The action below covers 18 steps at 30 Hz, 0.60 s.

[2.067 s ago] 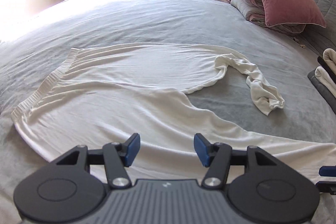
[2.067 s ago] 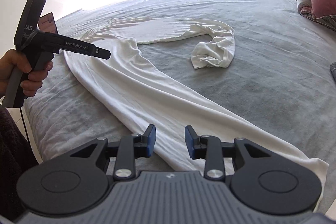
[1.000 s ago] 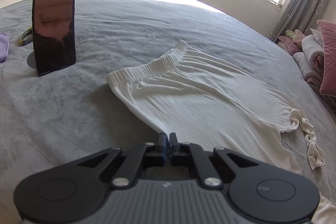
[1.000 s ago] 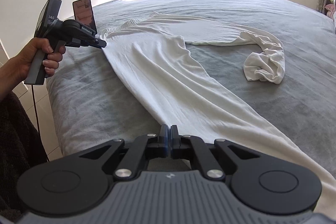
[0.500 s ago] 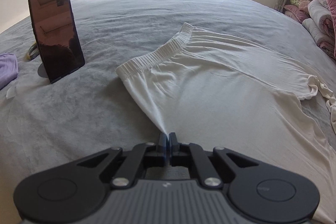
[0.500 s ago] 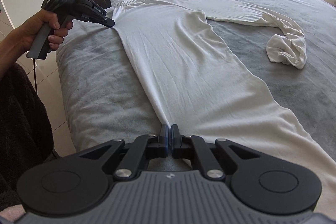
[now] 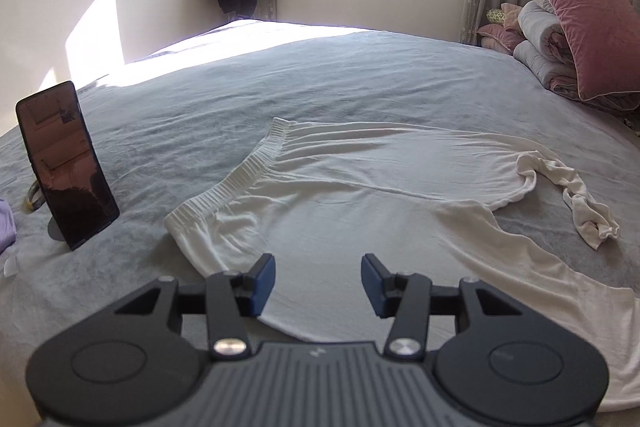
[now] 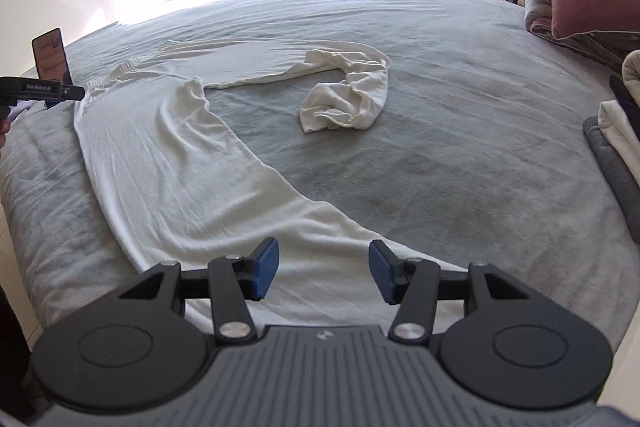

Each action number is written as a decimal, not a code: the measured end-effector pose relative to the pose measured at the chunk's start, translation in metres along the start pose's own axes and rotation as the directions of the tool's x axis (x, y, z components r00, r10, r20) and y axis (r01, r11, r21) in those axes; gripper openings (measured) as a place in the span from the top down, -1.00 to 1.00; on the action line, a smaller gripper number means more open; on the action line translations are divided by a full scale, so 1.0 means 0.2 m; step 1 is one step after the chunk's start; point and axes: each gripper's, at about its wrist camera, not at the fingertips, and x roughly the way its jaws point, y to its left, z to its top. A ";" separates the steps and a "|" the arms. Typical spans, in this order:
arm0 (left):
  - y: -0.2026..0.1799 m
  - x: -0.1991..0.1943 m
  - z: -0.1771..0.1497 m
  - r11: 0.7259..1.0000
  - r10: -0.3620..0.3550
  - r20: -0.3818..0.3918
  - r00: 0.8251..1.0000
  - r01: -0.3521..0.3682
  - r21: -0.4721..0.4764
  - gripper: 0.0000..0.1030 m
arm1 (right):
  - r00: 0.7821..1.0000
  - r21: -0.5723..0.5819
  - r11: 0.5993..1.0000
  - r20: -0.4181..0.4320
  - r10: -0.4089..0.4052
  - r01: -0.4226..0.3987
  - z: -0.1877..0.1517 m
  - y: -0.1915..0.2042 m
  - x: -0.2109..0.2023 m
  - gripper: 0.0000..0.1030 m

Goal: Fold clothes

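- The left claw (image 7: 318, 281) and the right claw (image 8: 323, 271) are both released and their jaws are opening; white cloth lies under each gap, but no pad presses on it.
- The bed (image 7: 360, 79), covered in grey, carries everything and fills both views.
- The white trousers (image 7: 360, 195) lie spread along the near edge of the bed, waistband toward the phone, one leg straight along the edge beneath the right claw.
- The other leg (image 8: 348, 95) curves away and ends in a crumpled bunch, well apart from the straight one.
- The phone (image 7: 66, 163) stands propped near the waistband.
- Step in hand, as I judge it: laying the garment flat, with no fold made yet.
- The next move likely calls for taking the crumpled leg, straightening it, and bringing it over the flat leg so the edges line up.
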 end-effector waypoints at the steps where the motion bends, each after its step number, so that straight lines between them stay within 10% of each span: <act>1: -0.04 0.00 0.00 1.000 -0.025 -0.003 1.000 0.025 0.016 0.05 | 0.999 0.029 0.999 0.003 -0.041 0.041 -0.01 -0.05 -0.01 -0.05; 9: -0.46 -0.10 -0.07 0.922 -0.330 0.011 0.944 0.319 0.217 0.05 | 0.975 0.207 0.954 0.000 -0.221 0.217 -0.10 -0.39 -0.13 -0.05; 18: -1.00 -0.33 -0.28 0.645 -0.661 -0.094 0.744 0.628 0.434 -0.14 | 0.983 0.335 0.926 0.001 -0.182 0.171 -0.17 -0.59 -0.19 -0.04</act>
